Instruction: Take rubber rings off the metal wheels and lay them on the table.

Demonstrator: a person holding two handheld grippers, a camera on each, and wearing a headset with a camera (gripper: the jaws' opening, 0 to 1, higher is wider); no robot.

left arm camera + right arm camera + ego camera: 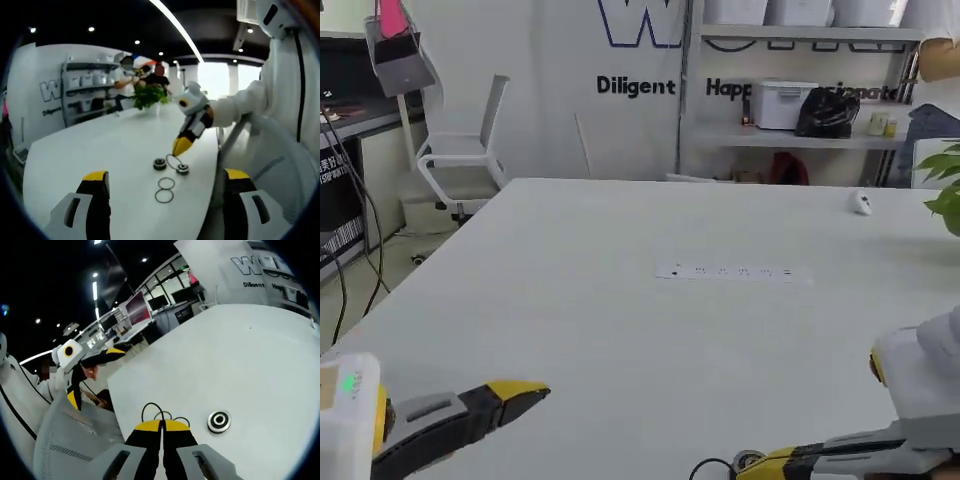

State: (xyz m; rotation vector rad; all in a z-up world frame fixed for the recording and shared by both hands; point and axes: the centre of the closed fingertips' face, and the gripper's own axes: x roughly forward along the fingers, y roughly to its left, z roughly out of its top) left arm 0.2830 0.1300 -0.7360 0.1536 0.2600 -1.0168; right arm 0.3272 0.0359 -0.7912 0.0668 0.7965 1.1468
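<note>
The right gripper (pixel 161 426) has its jaws pressed together on a rubber ring (pixel 148 405), whose loop runs forward from the tips, low over the near edge of the table (pixel 240 355). Beside it a metal wheel (pixel 219 421) lies flat, its axis pointing up, and two loose rings (pixel 165 189) lie flat nearby, touching each other. The left gripper (pixel 166 175) hangs with its jaws wide apart.

Table (pixel 620 320) matt white, smooth; rubber rings (pixel 164 196) black, dull; metal wheel (pixel 219 420) glossy, silvery rim.
</note>
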